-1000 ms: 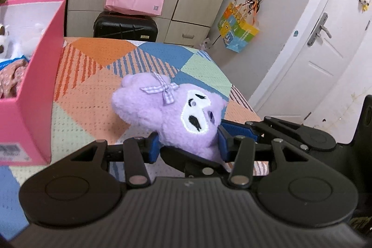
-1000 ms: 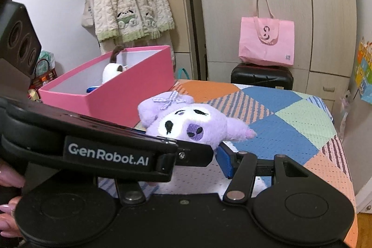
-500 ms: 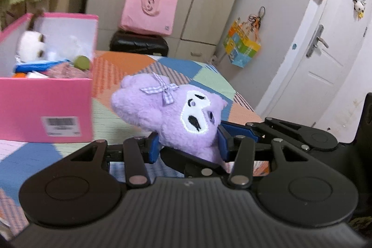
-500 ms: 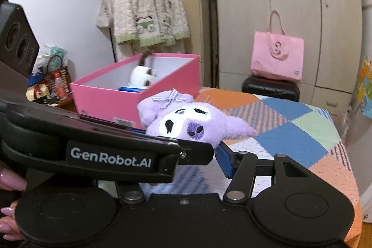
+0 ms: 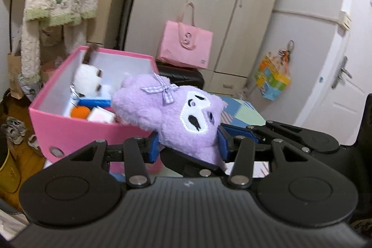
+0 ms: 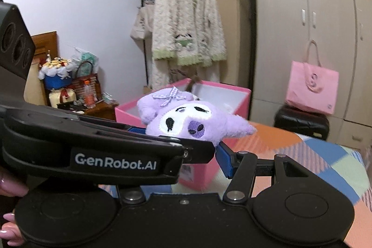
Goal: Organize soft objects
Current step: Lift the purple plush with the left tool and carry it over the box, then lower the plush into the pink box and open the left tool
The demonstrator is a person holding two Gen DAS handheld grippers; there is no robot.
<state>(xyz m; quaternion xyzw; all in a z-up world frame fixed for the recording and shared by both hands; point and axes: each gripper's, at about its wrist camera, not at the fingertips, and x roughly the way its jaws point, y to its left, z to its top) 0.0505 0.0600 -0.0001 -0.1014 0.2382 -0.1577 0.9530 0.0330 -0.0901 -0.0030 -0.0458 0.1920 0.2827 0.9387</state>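
Two grippers hold one toy between them. In the left wrist view, the left gripper (image 5: 188, 147) has its blue pads pressed into the lower body of the purple plush toy (image 5: 176, 117), so its jaws stand narrow and closed on the soft fabric. In the right wrist view, the right gripper (image 6: 183, 143) comes at the same toy from the other side. Its jaws stand about half open, with one blue pad below the toy's pointed ear. The other pad is mostly hidden behind the left gripper's black body, so I cannot say for sure, but it seems that this gripper also pinches the toy.

The toy is in the air, face toward the cameras, with its checked bow on top. Just behind it stands the pink box (image 5: 93, 134) on the patchwork bed cover (image 6: 325, 155). From the left wrist view the toy's head overlaps the near rim of the box. Inside the box lie a white plush (image 5: 89, 80), an orange ball (image 5: 80, 112) and some other small things.

I judge that the step in hand is the carrying of the toy to the box. The next move calls for bringing the toy fully over the open top, clear of the rim, lowering it onto a free place among the things inside, and then opening both jaws together so that the soft fabric does not stick to one pad.

Farther back, a pink bag (image 5: 186, 48) sits on a black suitcase (image 5: 181, 77), before the wardrobe.
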